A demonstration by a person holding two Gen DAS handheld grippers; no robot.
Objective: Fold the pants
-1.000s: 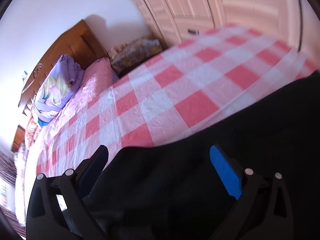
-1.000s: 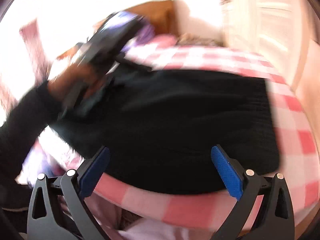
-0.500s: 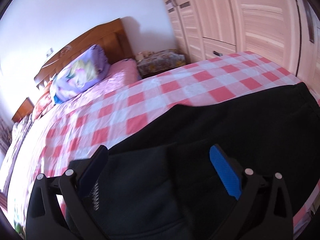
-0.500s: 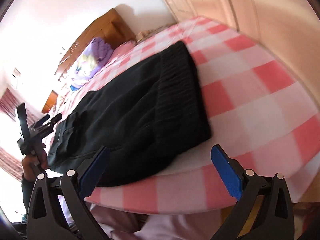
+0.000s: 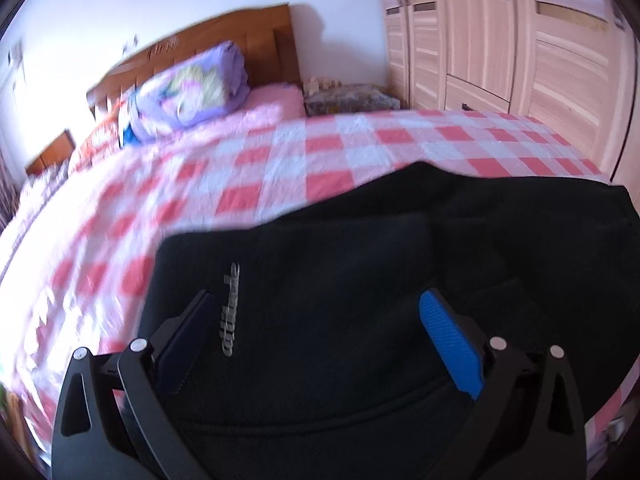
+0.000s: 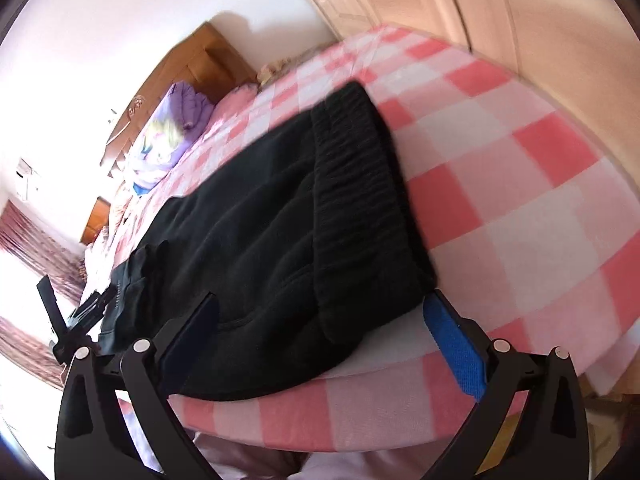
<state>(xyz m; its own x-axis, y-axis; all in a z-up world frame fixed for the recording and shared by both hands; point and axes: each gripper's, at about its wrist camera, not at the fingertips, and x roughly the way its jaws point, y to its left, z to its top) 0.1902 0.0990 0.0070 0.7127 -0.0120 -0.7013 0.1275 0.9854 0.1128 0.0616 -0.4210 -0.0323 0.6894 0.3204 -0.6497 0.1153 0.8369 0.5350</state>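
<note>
Swung closer over the black pants (image 5: 360, 280) on the checked bed (image 5: 280, 168), both hand-held grippers, left (image 5: 320, 336) and right (image 6: 324, 340), hover spread

A: Your left view smears the pink-and-white checked bedspread (image 5: 132, 248) on its left side, so you can't make out its squares there. The silver lettering (image 5: 231, 310) on the black fleece pants (image 5: 340, 280) is too blurred to read.

B: And the near edge of those pants runs under your left two-finger gripper (image 5: 316, 344) and off the bottom of the picture. In your right view the black gripper frame (image 6: 76, 320) far left is tiny and cut short, so whether its jaws are apart you can't tell from there
</note>
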